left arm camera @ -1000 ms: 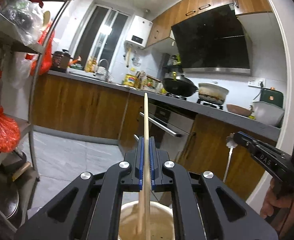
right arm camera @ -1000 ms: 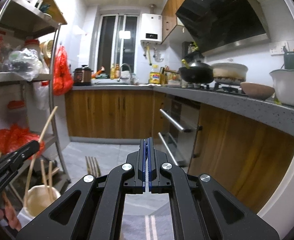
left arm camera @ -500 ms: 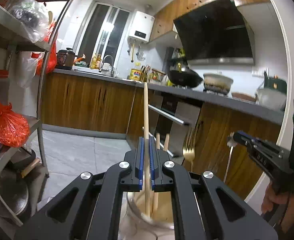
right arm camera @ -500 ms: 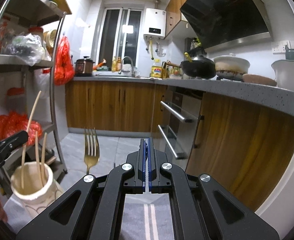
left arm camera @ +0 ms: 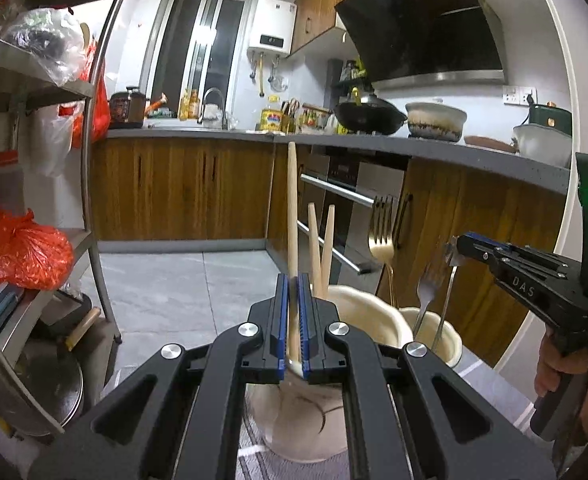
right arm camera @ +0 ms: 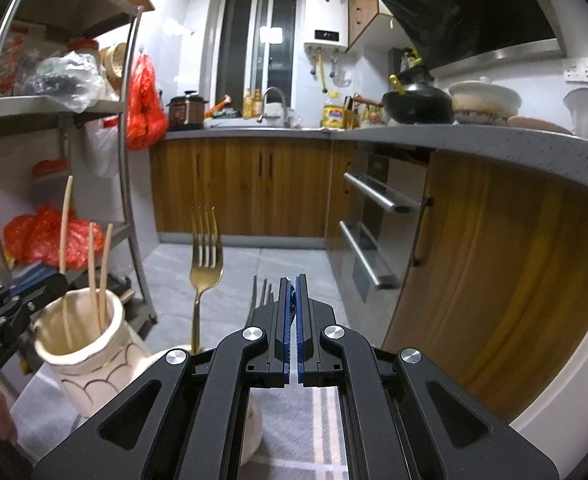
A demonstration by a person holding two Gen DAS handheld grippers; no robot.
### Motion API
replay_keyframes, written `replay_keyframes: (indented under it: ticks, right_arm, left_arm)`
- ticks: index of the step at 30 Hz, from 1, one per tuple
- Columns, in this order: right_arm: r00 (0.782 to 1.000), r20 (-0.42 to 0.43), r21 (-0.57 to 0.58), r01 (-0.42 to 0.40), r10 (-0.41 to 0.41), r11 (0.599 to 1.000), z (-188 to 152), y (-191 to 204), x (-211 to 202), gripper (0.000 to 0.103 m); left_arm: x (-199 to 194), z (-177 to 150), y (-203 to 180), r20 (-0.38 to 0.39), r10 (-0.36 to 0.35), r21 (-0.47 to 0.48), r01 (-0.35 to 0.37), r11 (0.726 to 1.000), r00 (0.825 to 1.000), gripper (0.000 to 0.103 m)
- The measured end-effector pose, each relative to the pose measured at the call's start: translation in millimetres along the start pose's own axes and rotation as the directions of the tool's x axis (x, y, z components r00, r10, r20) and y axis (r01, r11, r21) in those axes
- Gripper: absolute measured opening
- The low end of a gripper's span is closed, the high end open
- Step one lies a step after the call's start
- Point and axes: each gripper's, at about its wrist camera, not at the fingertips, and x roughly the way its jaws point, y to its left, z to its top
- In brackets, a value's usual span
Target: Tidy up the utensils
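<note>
My left gripper [left arm camera: 292,312] is shut on a wooden chopstick [left arm camera: 291,216] that stands upright, its lower end inside a cream jar [left arm camera: 298,412]. Two more chopsticks [left arm camera: 321,248] stand in that jar. My right gripper [left arm camera: 456,246] is shut on a thin silver utensil [left arm camera: 445,304], whose lower end sits in a second cream cup [left arm camera: 434,332]. A gold fork [left arm camera: 382,232] and a silver fork [left arm camera: 428,284] stand in that cup. In the right wrist view the right gripper [right arm camera: 292,312] shows closed jaws, the jar [right arm camera: 89,360] is left and the gold fork [right arm camera: 205,256] is ahead.
A metal shelf rack [left arm camera: 93,200] with red bags stands at the left. Wooden cabinets and an oven [left arm camera: 358,208] run along the right under a grey counter [right arm camera: 494,144]. A striped mat [right arm camera: 314,420] lies under the cups on the tiled floor.
Both grippers have lowered toward the cups. The chopstick has gone down into the jar, and the silver utensil has gone down into the second cup. The jar and forks have come into view.
</note>
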Motion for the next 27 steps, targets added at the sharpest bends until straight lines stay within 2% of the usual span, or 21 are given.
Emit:
replay_keyframes:
  ticks: [7,9,10,11,12,15,17,19,22,24,27]
  right_arm:
    - [0.999,-0.032,0.02,-0.019,0.02,1.0,-3,-1,-1,0.003]
    - [0.999,-0.033,0.026,-0.025,0.026,0.999,-3,-1,-3,0.005]
    - [0.999,-0.031,0.027,-0.028,0.029,0.999,-3,-1,-4,0.011]
    - [0.999,-0.029,0.029,-0.031,0.032,0.999,-3,-1,-6,0.015]
    - [0.999,-0.024,0.034,-0.037,0.038,0.999,-2,-2,-8,0.025]
    - [0.999,-0.012,0.045,-0.049,0.049,0.998,-1,-4,-14,0.033]
    - [0.998,0.001,0.057,-0.056,0.056,0.997,1,-7,-19,0.044]
    - [0.998,0.021,0.073,-0.061,0.059,0.995,2,-11,-27,0.061]
    - [0.996,0.05,0.095,-0.079,0.075,0.992,3,-16,-38,0.08]
    - [0.994,0.07,0.108,-0.094,0.087,0.99,3,-21,-47,0.089]
    - [0.992,0.091,0.118,-0.103,0.093,0.988,4,-25,-58,0.097]
  left_arm:
    - [-3,0,3,-0.014,0.015,-0.001,-0.015,1.0,1.0,0.006]
    - [-5,1,4,-0.017,0.027,-0.004,-0.027,1.0,1.0,0.012]
    - [-6,1,5,-0.016,0.027,-0.008,-0.027,1.0,1.0,0.017]
    - [-8,1,5,-0.012,0.029,-0.013,-0.029,0.999,1.0,0.027]
    - [-10,2,5,-0.008,0.032,-0.015,-0.032,0.999,0.999,0.036]
    - [-15,4,6,-0.002,0.031,-0.018,-0.031,0.999,1.0,0.044]
    - [-19,6,5,0.006,0.033,-0.018,-0.033,0.999,0.999,0.053]
    - [-24,9,6,0.018,0.03,-0.022,-0.03,0.999,0.999,0.06]
    - [-31,11,4,0.031,0.03,-0.025,-0.029,0.999,0.999,0.076]
    - [-38,14,3,0.048,0.042,-0.03,-0.041,0.999,0.998,0.092]
    - [-49,17,2,0.076,0.052,-0.041,-0.049,0.998,0.996,0.097]
